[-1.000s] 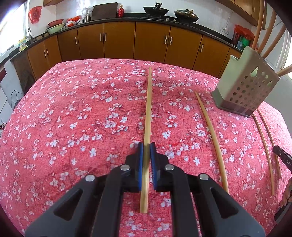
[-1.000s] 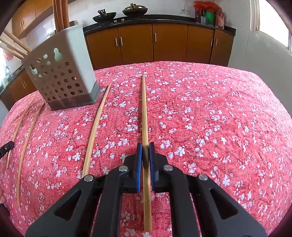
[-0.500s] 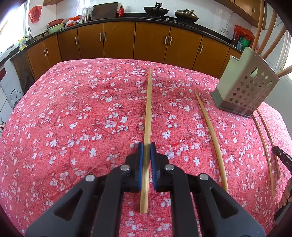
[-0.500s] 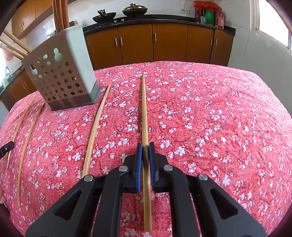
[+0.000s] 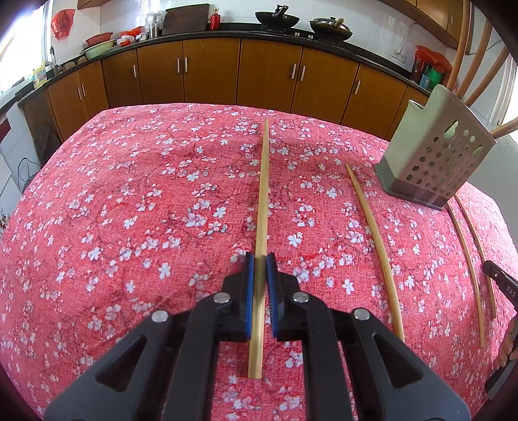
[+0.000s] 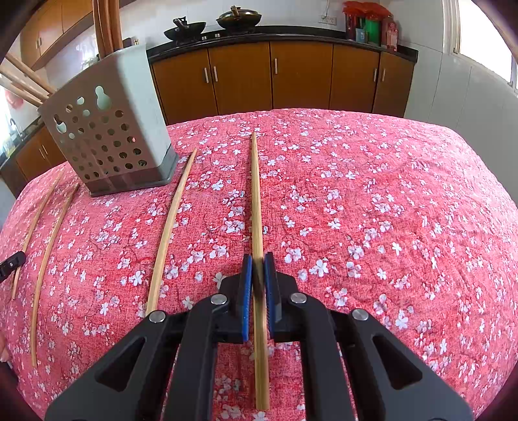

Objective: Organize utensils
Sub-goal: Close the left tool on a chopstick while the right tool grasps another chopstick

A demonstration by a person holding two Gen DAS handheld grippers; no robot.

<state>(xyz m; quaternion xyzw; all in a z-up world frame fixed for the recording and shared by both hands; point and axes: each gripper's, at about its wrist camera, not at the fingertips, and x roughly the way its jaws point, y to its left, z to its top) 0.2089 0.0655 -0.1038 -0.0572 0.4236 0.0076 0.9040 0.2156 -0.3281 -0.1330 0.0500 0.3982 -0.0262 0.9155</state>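
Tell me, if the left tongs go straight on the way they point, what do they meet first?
Probably the red cloth. The left tongs, shut on a chopstick, point down at the table, and nothing else lies in that line. The holder stands off to the right. Depth is hard to judge.

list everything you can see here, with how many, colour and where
chopsticks: four, pale wood, lying on the cloth; one in the left jaws, one in the right jaws, one loose on each side of the holder
holder: one, grey, perforated, on the cloth
sticks in holder: several, wood, leaning out of its top
cloth: one, red with white flowers, over the table
cabinets: a row, brown, behind the table
woks: two, black, on the counter
left gripper: one, black with blue pads, shut on a chopstick
right gripper: one, black with blue pads, shut on a chopstick
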